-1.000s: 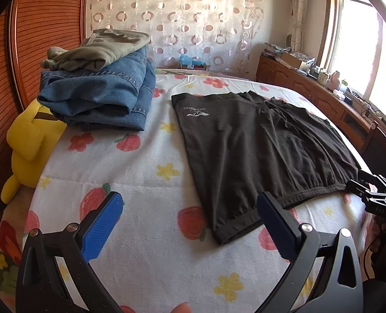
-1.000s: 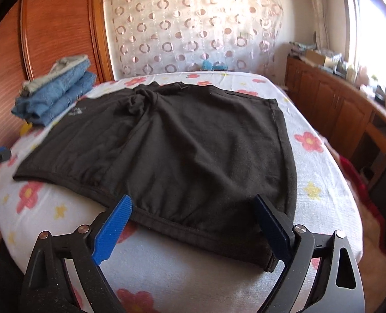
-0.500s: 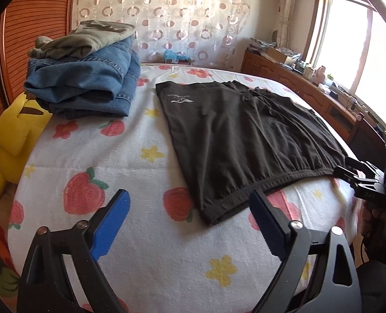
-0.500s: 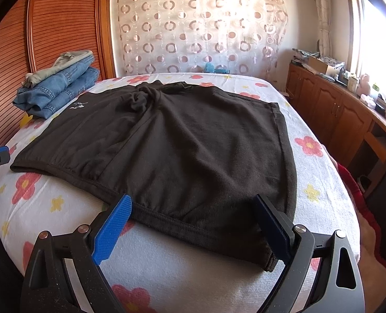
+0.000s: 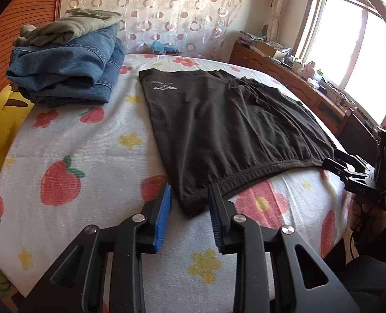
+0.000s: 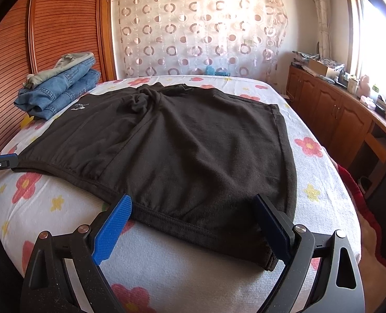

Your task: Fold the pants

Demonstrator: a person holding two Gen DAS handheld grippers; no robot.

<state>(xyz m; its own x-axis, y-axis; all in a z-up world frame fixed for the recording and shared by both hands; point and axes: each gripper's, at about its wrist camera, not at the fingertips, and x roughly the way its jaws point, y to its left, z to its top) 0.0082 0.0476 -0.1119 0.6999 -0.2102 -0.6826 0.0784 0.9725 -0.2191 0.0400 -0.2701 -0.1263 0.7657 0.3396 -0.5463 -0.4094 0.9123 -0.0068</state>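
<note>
Left gripper (image 5: 189,208) jaws just closing, narrowed around the waistband corner of flat black knit pants (image 5: 219,120), pads not yet pressing, right gripper (image 6: 193,227) jaws wide apart over the other waistband corner, pants spread on white flower-print bedspread (image 5: 88,143), folded blue jeans (image 5: 67,70) stacked beside.

Your left claw (image 5: 189,206) has just been closing; the waistband corner of the black pants (image 5: 227,120) lies between its blue pads (image 5: 164,208), not yet pinched. The pants lie flat on the flowered bed (image 5: 88,182). Folded jeans (image 5: 70,67) are stacked upper left. Your right claw (image 5: 333,163) touches the waistband at right of frame.
</note>
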